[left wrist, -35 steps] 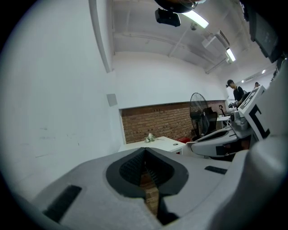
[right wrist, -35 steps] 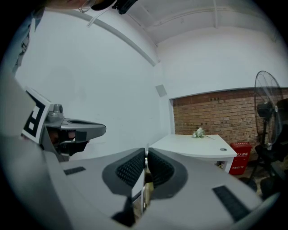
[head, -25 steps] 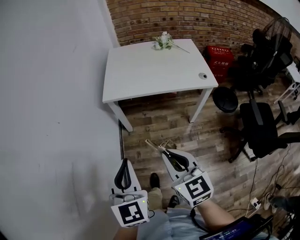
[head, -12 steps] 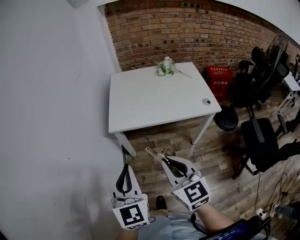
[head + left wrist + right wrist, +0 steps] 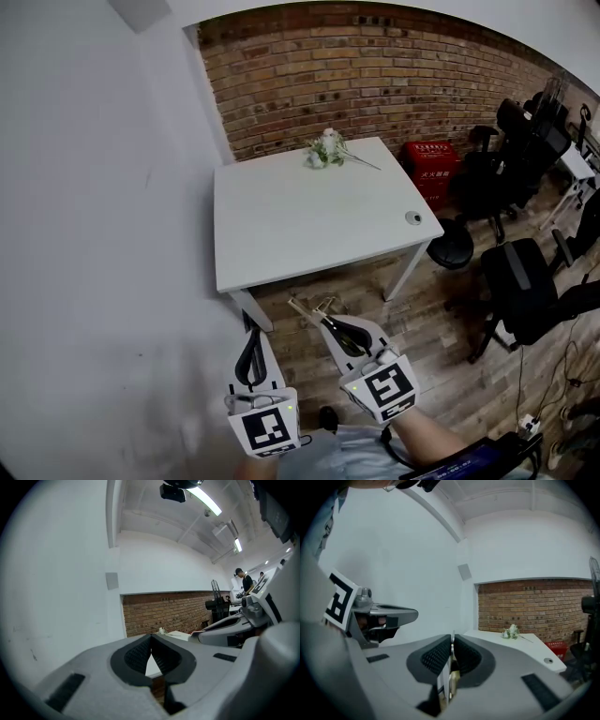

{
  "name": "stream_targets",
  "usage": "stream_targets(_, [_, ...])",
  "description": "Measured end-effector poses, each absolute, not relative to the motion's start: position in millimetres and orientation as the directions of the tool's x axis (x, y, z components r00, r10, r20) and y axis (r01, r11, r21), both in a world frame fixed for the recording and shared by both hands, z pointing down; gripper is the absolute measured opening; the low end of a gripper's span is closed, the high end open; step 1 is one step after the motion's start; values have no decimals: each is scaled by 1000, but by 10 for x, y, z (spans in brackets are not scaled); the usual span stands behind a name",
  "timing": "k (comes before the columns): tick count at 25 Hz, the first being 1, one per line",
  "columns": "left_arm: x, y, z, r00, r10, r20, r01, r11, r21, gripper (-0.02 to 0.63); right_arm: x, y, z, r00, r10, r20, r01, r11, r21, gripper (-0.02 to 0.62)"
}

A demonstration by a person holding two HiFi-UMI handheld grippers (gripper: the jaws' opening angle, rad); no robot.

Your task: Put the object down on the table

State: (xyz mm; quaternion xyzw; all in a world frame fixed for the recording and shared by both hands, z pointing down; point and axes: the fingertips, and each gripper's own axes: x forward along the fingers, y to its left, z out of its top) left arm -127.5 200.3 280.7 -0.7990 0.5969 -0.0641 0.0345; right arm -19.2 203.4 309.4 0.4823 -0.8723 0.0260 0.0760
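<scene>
The thin flat object [image 5: 317,307], pale with a brass-coloured edge, is clamped between the dark ribbed pads of the right gripper [image 5: 330,322]. It sticks out past the jaw tips toward the white rectangular table [image 5: 281,244]. What kind of thing it is cannot be told. It is in the air over the brown plank floor [image 5: 441,323], just short of the table's near edge and not touching the tabletop.

In the right gripper view the object [image 5: 449,684] shows as a narrow upright sliver. The right gripper [image 5: 452,656] has its jaws pressed onto it from both sides.

The left gripper [image 5: 249,330] hangs beside the right one, on the side of the table's near-left corner, also short of the table. In the left gripper view, the left gripper [image 5: 151,656] has its jaws closed against each other with nothing between them.

On the table's far edge lies a small bunch of white flowers with green leaves [image 5: 324,148]. A small round grey fitting [image 5: 413,217] sits near the table's near-right corner. Behind the table runs a red-brown brick wall [image 5: 375,75], and a plain white wall [image 5: 94,234] runs along the table's left side. A red box [image 5: 434,173] stands on the floor to the right of the table, and black office chairs [image 5: 520,281] stand further right.
</scene>
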Motion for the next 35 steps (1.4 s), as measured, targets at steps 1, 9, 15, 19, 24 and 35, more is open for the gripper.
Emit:
stream_targets(1, [-1284,1969,2826,281,-958,65,-949,-287,-130,8,-203,2009,3104,-522,-838,160,-846,533,27,29])
stream_targets(9, [-1264,1840,3024,301,-948,100,-942,-312,-122,8,-195,1908,3220,-507,-844,174,-856,516,8,29])
stream_targets(15, [-1216,1660,3093,301,-947,112,-939,-315,-140,8,-117,1713,3269,-501,-847,178,-862,508,-11,29])
stream_targets(19, [-1171,1471,3121,288,-948,137,-944,-305,-126,8,-59,1529,3290,-506,-843,184,-859,511,-25,29])
stream_targets(24, [-1076,1093,3262,287,-942,174,-941,-311,-133,8,27,1125,3405,-510,-836,202,-857,513,-43,29])
stream_targets(35, [-885,82,3526,260,-936,238,-941,-301,-155,8,243,125,3691,-530,-814,239,-847,521,-106,29])
